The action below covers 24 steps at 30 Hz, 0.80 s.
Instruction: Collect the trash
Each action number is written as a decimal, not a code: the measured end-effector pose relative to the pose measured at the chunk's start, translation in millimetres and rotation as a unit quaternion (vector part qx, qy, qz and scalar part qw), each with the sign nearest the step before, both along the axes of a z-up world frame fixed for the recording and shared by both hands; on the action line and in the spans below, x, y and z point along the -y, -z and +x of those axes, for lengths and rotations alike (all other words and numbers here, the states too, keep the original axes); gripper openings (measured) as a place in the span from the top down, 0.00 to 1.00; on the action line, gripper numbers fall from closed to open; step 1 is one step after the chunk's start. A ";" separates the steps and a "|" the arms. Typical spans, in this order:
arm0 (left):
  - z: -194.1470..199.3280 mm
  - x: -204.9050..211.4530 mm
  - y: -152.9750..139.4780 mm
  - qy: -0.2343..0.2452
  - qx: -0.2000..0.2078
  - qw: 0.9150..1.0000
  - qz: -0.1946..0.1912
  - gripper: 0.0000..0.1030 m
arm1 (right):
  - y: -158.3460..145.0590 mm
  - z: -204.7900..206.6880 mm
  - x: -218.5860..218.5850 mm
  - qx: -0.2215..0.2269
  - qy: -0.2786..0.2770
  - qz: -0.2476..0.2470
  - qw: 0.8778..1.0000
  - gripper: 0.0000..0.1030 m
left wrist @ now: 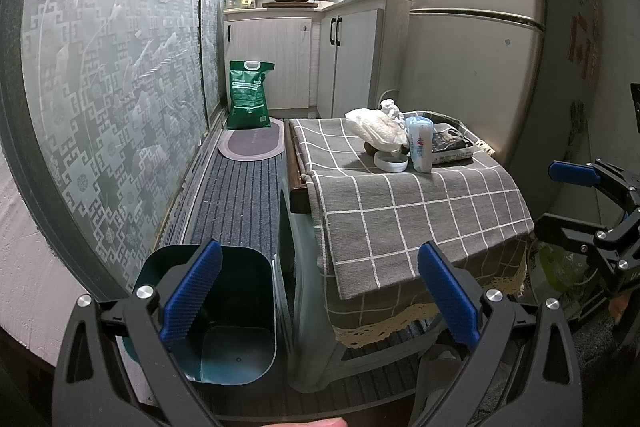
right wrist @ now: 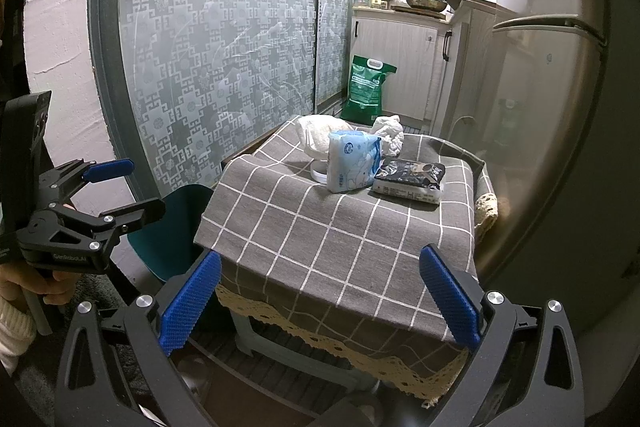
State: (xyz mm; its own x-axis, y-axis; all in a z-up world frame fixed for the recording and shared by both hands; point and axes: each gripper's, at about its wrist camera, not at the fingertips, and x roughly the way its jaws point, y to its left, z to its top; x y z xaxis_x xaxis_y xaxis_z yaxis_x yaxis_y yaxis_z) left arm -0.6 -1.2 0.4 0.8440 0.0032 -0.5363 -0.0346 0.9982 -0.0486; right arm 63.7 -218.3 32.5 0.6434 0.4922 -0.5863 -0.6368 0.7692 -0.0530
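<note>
A small table with a grey checked cloth (left wrist: 400,203) (right wrist: 340,223) carries trash at its far end: a white plastic bag (left wrist: 376,127) (right wrist: 316,135), crumpled white paper (left wrist: 390,107) (right wrist: 388,131), a blue tissue pack (left wrist: 420,143) (right wrist: 350,159), a black snack packet (left wrist: 452,143) (right wrist: 412,177) and a white round lid (left wrist: 391,161). A dark teal bin (left wrist: 224,323) (right wrist: 172,231) stands on the floor left of the table. My left gripper (left wrist: 320,303) is open and empty above the bin and table corner. My right gripper (right wrist: 320,303) is open and empty at the table's near edge.
A frosted patterned sliding door (left wrist: 112,87) runs along the left. A fridge (left wrist: 480,39) stands right of the table. A green sack (left wrist: 248,95) leans at the cabinets (left wrist: 276,63) beyond a striped floor mat (left wrist: 236,203). Each view shows the other gripper at its edge (left wrist: 592,203) (right wrist: 80,203).
</note>
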 end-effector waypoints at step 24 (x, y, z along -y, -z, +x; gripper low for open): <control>2.0 4.8 -1.4 0.028 0.008 1.000 -0.009 0.03 | -2.7 -0.3 6.7 0.000 -0.001 0.005 1.000 0.03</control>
